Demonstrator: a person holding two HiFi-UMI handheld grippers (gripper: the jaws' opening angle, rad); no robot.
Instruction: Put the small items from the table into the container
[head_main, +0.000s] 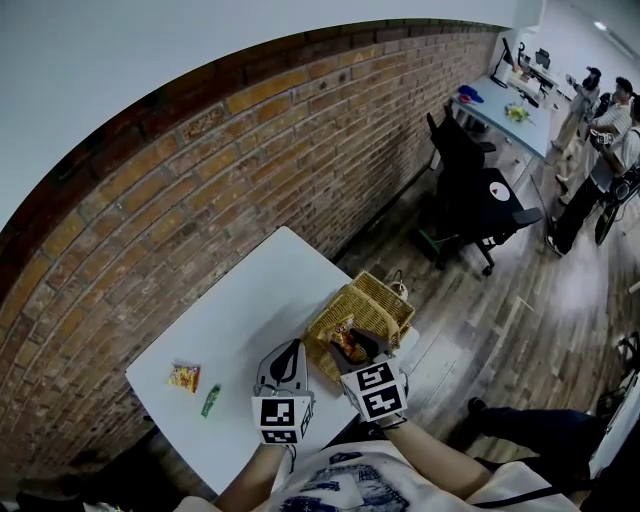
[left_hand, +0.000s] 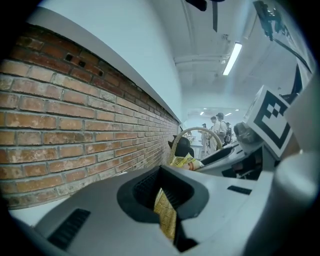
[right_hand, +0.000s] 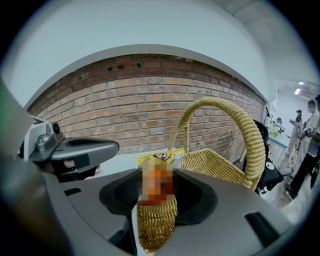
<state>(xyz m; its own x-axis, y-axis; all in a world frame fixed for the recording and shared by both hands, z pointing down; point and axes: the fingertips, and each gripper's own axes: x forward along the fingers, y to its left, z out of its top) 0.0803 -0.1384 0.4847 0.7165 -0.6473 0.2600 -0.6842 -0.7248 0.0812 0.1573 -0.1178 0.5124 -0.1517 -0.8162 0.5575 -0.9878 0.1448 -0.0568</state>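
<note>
Letting go too soon may drop the snack bag (right_hand: 160, 159), pinched by the right gripper (right_hand: 156, 197) just over the basket (head_main: 385, 293), outside it, while the left gripper (left_hand: 165, 212) squeezes the basket's rim.

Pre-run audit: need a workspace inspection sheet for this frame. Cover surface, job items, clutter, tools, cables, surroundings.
Surface: white table.
Job's things: wicker basket at the table's right end; orange packet and green packet lying at the left end.
Clutter: nothing seen.
Tools: left tool shut on the basket's rim; right tool shut on a snack packet at the basket.
Cables: nothing seen.
Surroundings: brick wall, wood floor, black office chair, people at far desks.
</note>
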